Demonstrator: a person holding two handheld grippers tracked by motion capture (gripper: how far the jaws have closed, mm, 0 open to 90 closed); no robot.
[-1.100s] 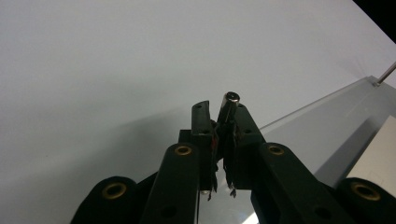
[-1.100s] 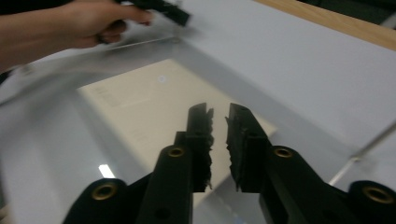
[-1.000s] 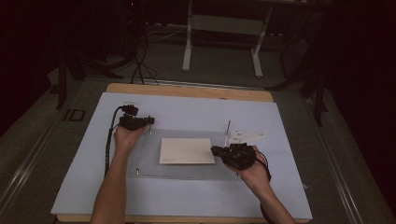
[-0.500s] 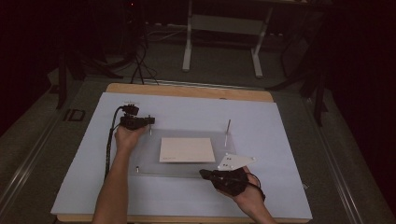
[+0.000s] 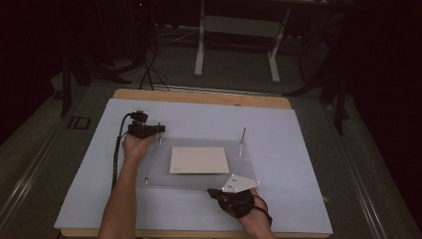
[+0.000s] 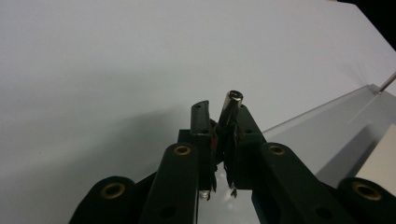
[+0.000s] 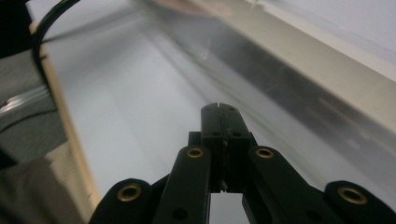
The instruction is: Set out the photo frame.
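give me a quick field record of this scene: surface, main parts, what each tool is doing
surface: pale sheet on a wooden table
plate: clear plate lying flat on the sheet
card: pale card on the plate
pins: upright metal pin at the plate's far right corner
left tool: shut on a small metal post, at the plate's far left corner
right tool: shut, nothing between its jaws, by the plate's near edge
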